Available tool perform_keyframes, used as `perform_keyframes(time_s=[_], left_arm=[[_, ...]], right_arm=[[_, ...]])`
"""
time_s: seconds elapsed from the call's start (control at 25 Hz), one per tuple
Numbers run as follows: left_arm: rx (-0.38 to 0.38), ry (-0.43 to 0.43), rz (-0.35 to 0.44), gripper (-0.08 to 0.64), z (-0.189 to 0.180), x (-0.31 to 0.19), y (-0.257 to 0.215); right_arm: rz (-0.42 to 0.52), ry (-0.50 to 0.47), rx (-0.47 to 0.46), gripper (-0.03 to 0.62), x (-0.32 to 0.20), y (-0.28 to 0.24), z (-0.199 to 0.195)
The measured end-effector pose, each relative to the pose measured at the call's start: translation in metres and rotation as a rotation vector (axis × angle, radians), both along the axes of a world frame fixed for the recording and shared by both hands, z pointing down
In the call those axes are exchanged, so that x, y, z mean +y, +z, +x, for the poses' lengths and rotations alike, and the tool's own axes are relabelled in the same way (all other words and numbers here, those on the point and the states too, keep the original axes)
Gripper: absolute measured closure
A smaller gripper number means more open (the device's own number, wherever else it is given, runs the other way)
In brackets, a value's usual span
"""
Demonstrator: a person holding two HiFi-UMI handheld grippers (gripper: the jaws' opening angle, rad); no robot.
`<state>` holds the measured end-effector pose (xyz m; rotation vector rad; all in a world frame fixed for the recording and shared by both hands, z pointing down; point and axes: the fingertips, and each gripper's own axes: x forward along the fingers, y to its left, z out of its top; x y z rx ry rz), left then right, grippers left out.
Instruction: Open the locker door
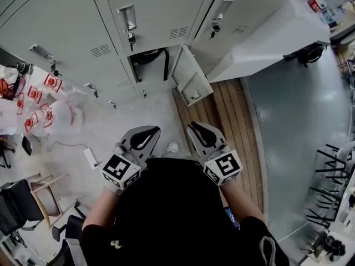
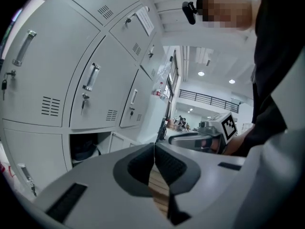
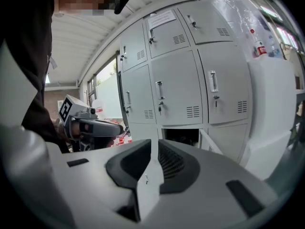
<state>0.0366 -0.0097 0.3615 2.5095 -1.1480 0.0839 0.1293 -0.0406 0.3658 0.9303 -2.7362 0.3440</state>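
The bank of grey lockers [image 1: 72, 26] fills the top of the head view. One low locker door [image 1: 191, 76] stands swung out to the right, and its compartment [image 1: 148, 65] holds a dark bag. From the sides I see the same opening [image 2: 88, 149] and the same door [image 3: 209, 144]. Both grippers are held close to the person's body, well short of the lockers. My left gripper [image 1: 156, 130] [image 2: 154, 144] is shut, its tips touching with nothing between them. My right gripper [image 1: 192, 128] [image 3: 152, 142] shows a narrow gap between its pads and holds nothing.
A white cabinet [image 1: 277, 32] stands right of the lockers, beside a strip of wooden slat floor [image 1: 233, 121]. Plastic bags with red print [image 1: 50, 112] lie at the left, with chairs [image 1: 33, 198] below them. Black racks [image 1: 327, 187] line the right edge. A white adapter [image 1: 91, 158] lies on the floor.
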Motion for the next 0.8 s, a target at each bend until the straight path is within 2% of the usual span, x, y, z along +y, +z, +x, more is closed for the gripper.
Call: perform_keyframes(time_s=[0.16, 0.4, 0.8], left_arm=[[0.047, -0.035, 0.037, 0.537, -0.009, -0.004, -0.023], [0.041, -0.051, 0.079, 0.537, -0.017, -0.008, -0.039], [0.049, -0.045, 0.095, 0.537, -0.025, -0.012, -0.045]], right_arm=[[0.035, -0.008, -0.034, 0.529, -0.001, -0.021, -0.007], [0.053, -0.032, -0.051, 0.531, -0.004, -0.032, -0.016], [0.032, 0.013, -0.078, 0.529, -0.012, -0.034, -0.016]])
